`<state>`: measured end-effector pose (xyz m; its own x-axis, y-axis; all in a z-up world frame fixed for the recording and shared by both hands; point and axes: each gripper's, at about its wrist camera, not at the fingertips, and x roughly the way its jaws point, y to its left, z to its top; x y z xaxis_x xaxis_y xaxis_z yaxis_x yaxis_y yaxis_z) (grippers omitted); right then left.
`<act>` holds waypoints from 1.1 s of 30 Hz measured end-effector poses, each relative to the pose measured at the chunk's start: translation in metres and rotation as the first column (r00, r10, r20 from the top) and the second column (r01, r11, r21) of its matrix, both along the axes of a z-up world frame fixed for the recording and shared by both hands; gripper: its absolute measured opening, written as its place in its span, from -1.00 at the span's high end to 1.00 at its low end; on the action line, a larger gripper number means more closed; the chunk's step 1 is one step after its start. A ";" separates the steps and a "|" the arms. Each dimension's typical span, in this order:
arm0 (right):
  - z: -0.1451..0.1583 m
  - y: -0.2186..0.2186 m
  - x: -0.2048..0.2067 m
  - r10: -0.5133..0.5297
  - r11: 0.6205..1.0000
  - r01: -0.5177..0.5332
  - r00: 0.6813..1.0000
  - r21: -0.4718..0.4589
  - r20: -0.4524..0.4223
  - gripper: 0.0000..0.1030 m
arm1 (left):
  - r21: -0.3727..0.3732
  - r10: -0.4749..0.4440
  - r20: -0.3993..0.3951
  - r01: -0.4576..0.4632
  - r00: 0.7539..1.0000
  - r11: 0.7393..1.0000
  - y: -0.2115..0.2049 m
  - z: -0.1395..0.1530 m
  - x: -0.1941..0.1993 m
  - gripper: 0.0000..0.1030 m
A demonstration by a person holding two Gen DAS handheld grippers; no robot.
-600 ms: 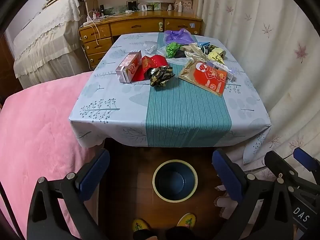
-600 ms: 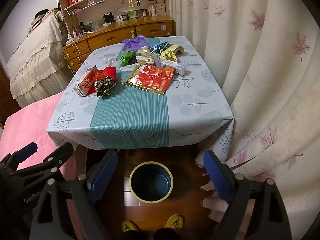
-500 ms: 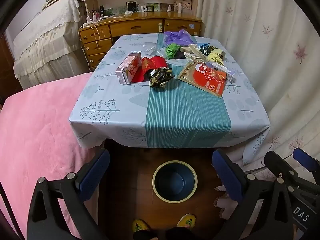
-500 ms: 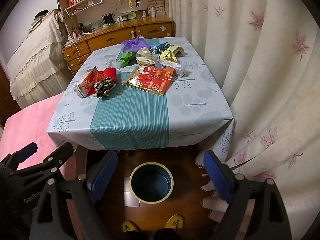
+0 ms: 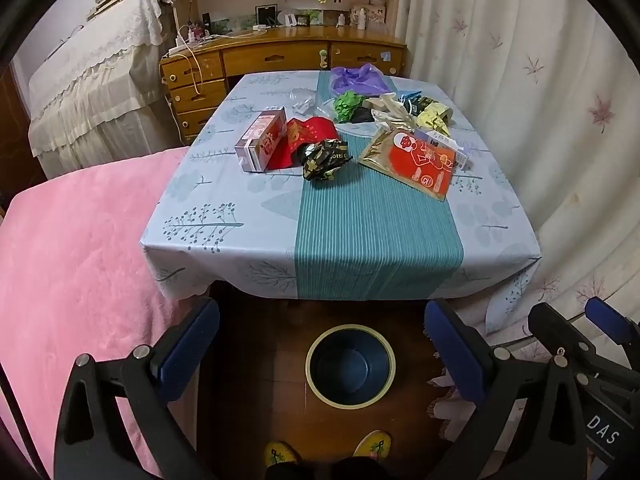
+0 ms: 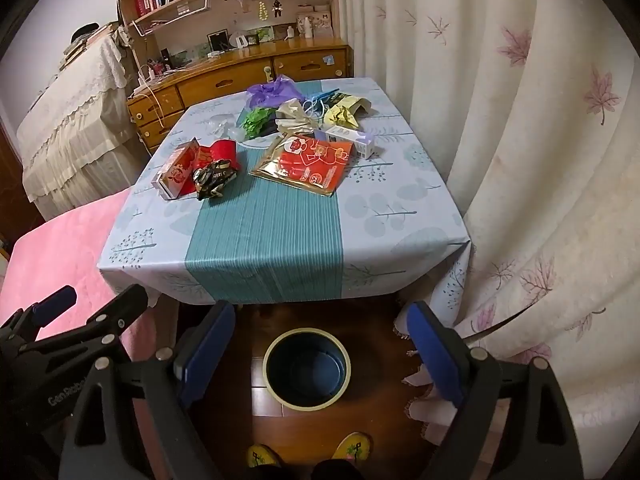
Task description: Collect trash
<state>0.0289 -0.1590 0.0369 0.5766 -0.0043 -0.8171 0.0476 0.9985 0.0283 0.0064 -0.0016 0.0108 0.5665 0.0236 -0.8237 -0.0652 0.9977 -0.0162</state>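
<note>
Trash sits on the far half of the counter [image 5: 224, 216]: red-gold pouch [image 5: 416, 162] lying flat, long axis running diagonally; pink box [image 5: 262, 144] on its side, pointing away; crumpled black-gold wrapper [image 5: 324, 158] just beside it. Blue bin [image 5: 351, 364] upright on the floor below the counter's near edge, mouth up. Left claw [image 5: 322, 344] and right claw [image 6: 322, 342] both spread wide, empty, framing the bin, well short of the trash.

Even indoor light, sharp focus, fisheye bending, dark vignetted corners.
</note>
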 end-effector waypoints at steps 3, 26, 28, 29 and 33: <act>0.001 0.001 0.000 0.001 1.000 -0.001 1.000 -0.001 0.001 -0.72 | -0.003 0.001 0.002 -0.001 1.000 1.000 0.002 0.000 -0.001 -0.98; 0.001 0.001 -0.002 0.004 1.000 -0.004 1.000 0.001 0.000 -0.72 | -0.011 0.000 0.012 0.000 1.000 1.000 0.005 0.001 -0.004 -0.98; 0.001 0.001 -0.002 0.004 1.000 -0.004 1.000 0.001 0.000 -0.72 | -0.009 0.001 0.014 -0.001 1.000 1.000 0.005 0.002 -0.004 -0.97; 0.001 0.002 -0.003 0.004 1.000 -0.004 1.000 0.001 0.000 -0.72 | -0.008 0.001 0.014 -0.001 1.000 1.000 0.005 0.002 -0.005 -0.97; 0.001 0.001 -0.002 0.004 1.000 -0.004 1.000 0.001 0.000 -0.72 | -0.002 0.006 0.019 -0.005 1.000 1.000 0.005 0.007 -0.009 -0.97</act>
<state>0.0268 -0.1581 0.0382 0.5765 -0.0012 -0.8171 0.0438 0.9986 0.0295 -0.0026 0.0031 0.0182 0.5822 0.0252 -0.8127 -0.0703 0.9973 -0.0194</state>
